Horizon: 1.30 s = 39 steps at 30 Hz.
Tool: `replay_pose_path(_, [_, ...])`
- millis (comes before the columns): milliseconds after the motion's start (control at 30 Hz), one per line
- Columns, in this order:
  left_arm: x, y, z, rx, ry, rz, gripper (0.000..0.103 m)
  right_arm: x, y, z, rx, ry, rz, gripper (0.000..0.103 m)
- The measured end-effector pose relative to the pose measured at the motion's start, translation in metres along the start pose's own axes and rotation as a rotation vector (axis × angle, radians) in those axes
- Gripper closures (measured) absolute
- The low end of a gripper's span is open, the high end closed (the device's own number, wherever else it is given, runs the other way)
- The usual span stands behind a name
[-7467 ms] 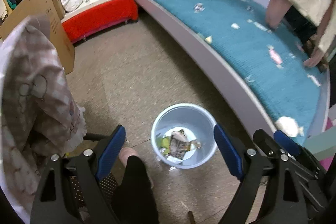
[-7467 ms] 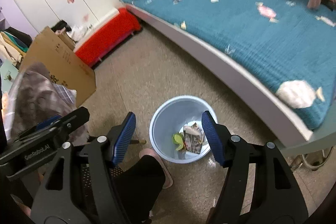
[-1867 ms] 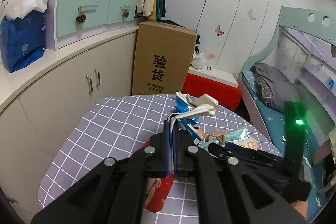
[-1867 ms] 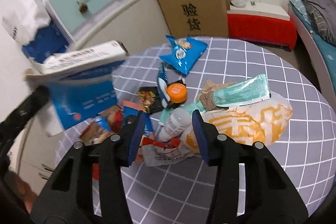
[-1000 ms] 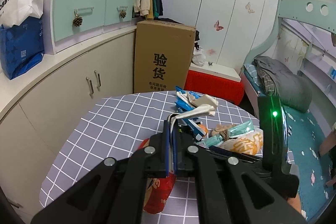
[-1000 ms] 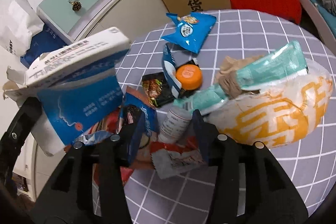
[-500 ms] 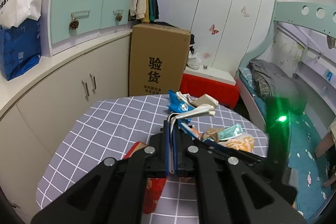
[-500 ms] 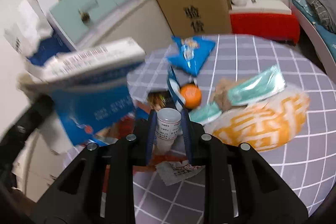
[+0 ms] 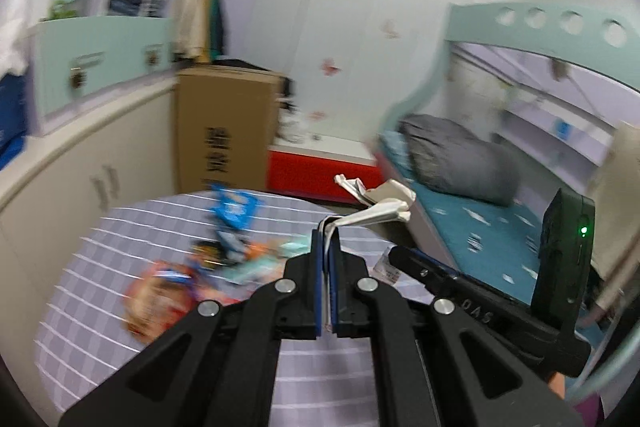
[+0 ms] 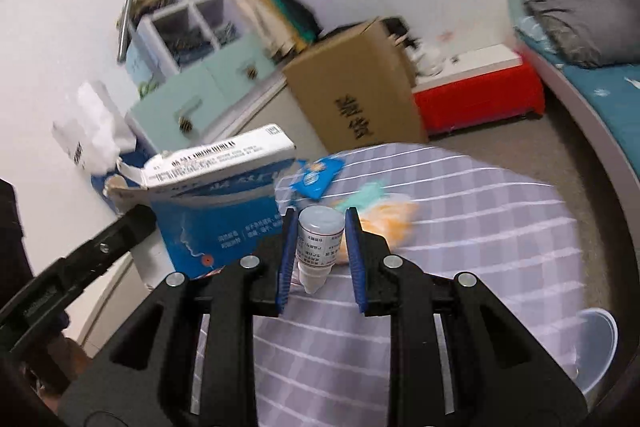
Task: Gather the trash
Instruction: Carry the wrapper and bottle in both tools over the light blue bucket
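My left gripper [image 9: 327, 247] is shut on the flap of an opened blue-and-white carton [image 9: 378, 201]; the whole carton [image 10: 218, 201] shows in the right wrist view, held above the table's left side. My right gripper [image 10: 318, 227] is shut on a small white bottle [image 10: 320, 245] with a printed label, lifted over the checked tablecloth [image 10: 460, 227]. Loose wrappers lie on the table: a blue snack bag [image 9: 234, 207], a red packet [image 9: 160, 301] and an orange-and-white bag [image 10: 384, 219]. The frames are blurred by motion.
A pale blue bin [image 10: 596, 347] shows at the table's lower right edge. A brown cardboard box [image 9: 224, 131] and a red bench [image 9: 316, 171] stand behind the table. A bed with a teal cover [image 9: 472, 223] is to the right, cabinets to the left.
My right gripper closed on the small white bottle and lifted it off the pile. Both grippers have swung to the right, away from the trash heap. The left still holds the carton.
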State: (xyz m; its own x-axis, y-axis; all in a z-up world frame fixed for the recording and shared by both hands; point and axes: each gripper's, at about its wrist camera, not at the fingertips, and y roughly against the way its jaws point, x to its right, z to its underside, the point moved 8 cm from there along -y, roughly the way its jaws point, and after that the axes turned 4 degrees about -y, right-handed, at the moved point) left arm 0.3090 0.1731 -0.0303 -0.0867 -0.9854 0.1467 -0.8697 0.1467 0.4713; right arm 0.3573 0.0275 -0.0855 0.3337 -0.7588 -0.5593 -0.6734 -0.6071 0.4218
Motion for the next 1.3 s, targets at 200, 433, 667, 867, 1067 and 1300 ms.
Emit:
replay_pose_path(200, [0.122,-0.019,0.036,-0.068,-0.099,0.164,0.1,0.089,0.098,0.006,0.11,-0.069,0.122,0.079])
replay_pose_path(433, [0.254,-0.079,0.117,-0.252,-0.197,0.314,0.1,0.219,0.179,0.057,0.147,-0.185,0.354,0.079])
replay_pose_path(667, [0.321,-0.167,0.226,-0.523,-0.26,0.333,0.1,0.338,0.197,0.126,0.107,-0.371,0.515,0.079])
replay_pose_path(867, [0.35,-0.234,0.3,-0.693,-0.317,0.319,0.1,0.404,0.189,0.164,0.07,-0.453,0.608,0.079])
replay_pose_path(1067, [0.371,-0.278,0.345,-0.811,-0.313,0.364,0.084,0.436,0.182,0.18,0.053,-0.499,0.647,0.079])
replay_pose_path(1300, [0.353,-0.292,0.354,-0.8,-0.325,0.259,0.038,0.455,0.173,0.196,0.023,-0.529,0.652,0.079])
